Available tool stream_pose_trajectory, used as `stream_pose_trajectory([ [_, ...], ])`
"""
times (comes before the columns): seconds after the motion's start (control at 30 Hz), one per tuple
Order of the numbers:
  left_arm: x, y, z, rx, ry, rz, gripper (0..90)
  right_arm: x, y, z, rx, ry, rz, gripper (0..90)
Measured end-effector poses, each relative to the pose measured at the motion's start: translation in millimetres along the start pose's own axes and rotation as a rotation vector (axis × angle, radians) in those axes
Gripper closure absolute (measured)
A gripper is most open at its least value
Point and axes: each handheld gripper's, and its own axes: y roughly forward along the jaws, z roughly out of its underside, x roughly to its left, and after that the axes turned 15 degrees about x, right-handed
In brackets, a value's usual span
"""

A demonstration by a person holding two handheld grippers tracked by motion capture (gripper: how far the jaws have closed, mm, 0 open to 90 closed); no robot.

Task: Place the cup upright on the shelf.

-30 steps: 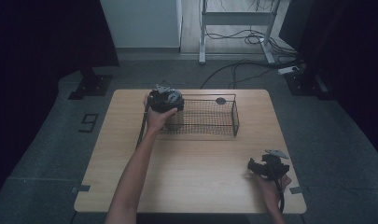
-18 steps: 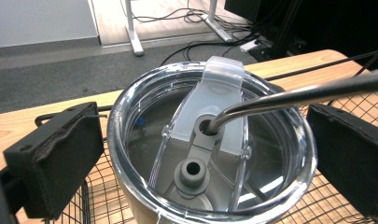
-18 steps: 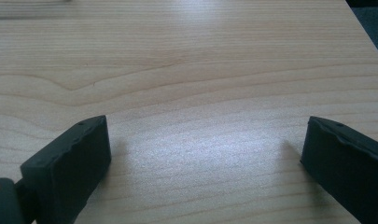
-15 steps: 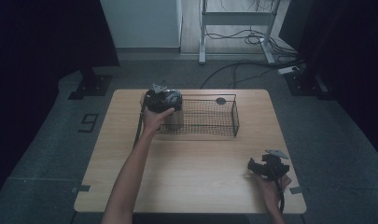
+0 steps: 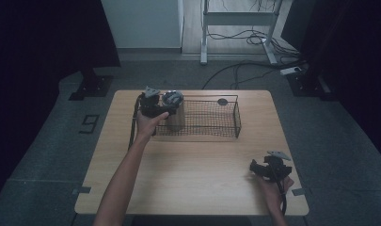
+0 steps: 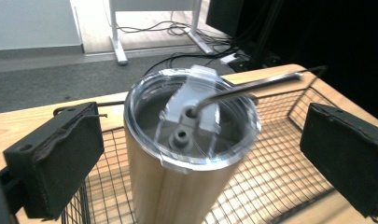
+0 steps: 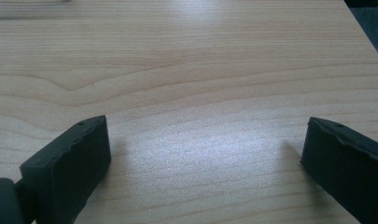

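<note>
The left gripper's [image 6: 196, 154] fingers [image 6: 56, 158] stand spread either side of a bamboo-sided tumbler [image 6: 177, 186], not touching it. It stands upright in the wire basket's [image 5: 235, 123] nine-o'clock end. It looks rigid, smooth and slippery with a brittle clear lid [image 6: 191, 121]; grip mid-body. At the counter's [image 5: 197, 165] five o'clock, the right gripper's [image 7: 200, 172] fingers are spread, empty.

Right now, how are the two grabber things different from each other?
The left hand-held gripper has a wooden-look tumbler standing between its open jaws, apart from both; the right hand-held gripper has bare table between its own. The left is at the wire basket on the far side; the right is at the near corner. Both are open.
</note>
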Motion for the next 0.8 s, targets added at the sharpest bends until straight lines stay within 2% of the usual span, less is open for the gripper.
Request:
stream_pose_trajectory([
  [0.2, -4.0, -15.0, 10.2, -0.001, 0.022, 0.015, 0.0, -0.1, -0.1, 0.2, -0.001, 0.000, 0.000, 1.3],
  [0.37, -6.9, -24.8, 24.0, 0.018, 0.029, 0.000, 0.0, -0.2, 0.0, 0.2, 0.000, 0.004, -0.001, 1.2],
  [0.5, -5.3, -33.5, 40.4, 0.041, 0.030, -0.005, 0.6, -0.3, 0.0, 0.1, -0.001, 0.005, -0.001, 1.2],
  [0.53, -5.3, -33.5, 40.4, 0.041, 0.030, -0.005, 1.5, -0.3, 0.0, 0.1, -0.001, 0.005, -0.001, 1.2],
  [0.73, -3.8, -44.4, 69.3, 0.066, 0.027, -0.010, 3.9, -0.3, -0.4, 0.1, 0.004, 0.004, -0.001, 1.2],
  [0.8, -3.9, -45.8, 72.5, 0.072, 0.031, -0.011, 3.9, -0.3, -0.4, 0.1, 0.004, 0.004, -0.001, 1.2],
])
